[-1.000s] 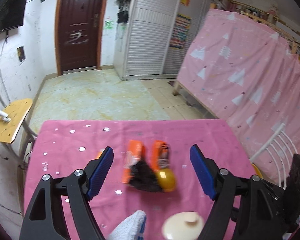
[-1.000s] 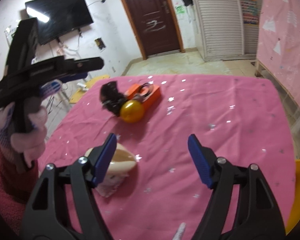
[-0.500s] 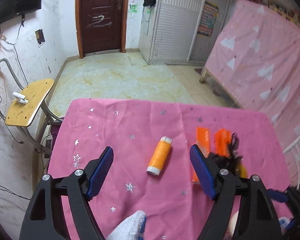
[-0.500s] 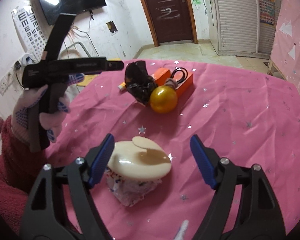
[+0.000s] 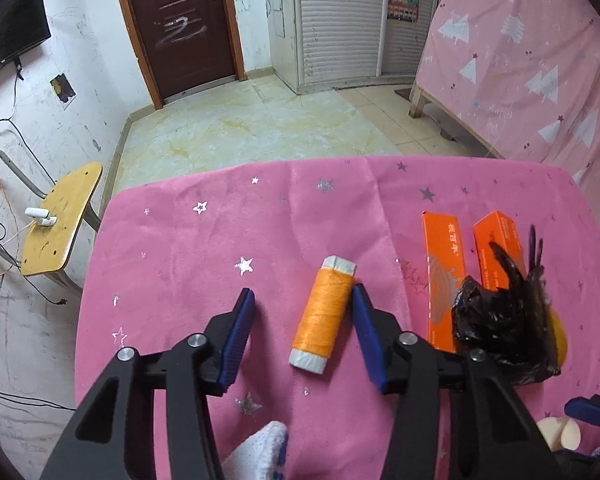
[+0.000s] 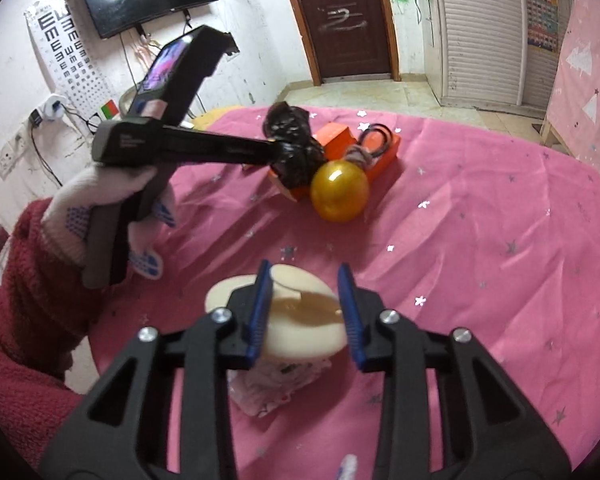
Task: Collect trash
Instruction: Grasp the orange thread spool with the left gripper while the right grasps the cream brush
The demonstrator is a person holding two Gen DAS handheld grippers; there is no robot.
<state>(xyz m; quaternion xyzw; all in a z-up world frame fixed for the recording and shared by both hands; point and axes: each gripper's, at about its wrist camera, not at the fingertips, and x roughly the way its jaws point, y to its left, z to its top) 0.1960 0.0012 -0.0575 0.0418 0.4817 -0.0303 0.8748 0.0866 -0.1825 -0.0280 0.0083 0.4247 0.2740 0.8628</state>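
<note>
An orange thread spool (image 5: pixel 322 316) lies on the pink tablecloth (image 5: pixel 188 264) between the fingers of my left gripper (image 5: pixel 303 292). Its jaws are closing: the right pad is at the spool's side, while the left pad stands clear of it. My right gripper (image 6: pixel 304 268) hovers low over a cream-lidded cup (image 6: pixel 300 320) wrapped in crumpled printed paper. Those jaws are closing too, and the lid spreads out past the left finger. A crumpled black bag (image 6: pixel 296 148), a gold ball (image 6: pixel 339 191) and two orange boxes (image 5: pixel 444 276) lie together behind.
A gloved hand (image 6: pixel 112 200) in a red sleeve holds the left tool over the table's left side. Black hair ties (image 6: pixel 376 136) rest on one orange box. A yellow chair (image 5: pixel 60 224) stands by the table's left edge, and a pink curtain (image 5: pixel 520 60) hangs on the right.
My left gripper swung from the boxes to the orange spool and sank toward it. My right gripper came down over the cream lid. Both pairs of jaws have narrowed.
</note>
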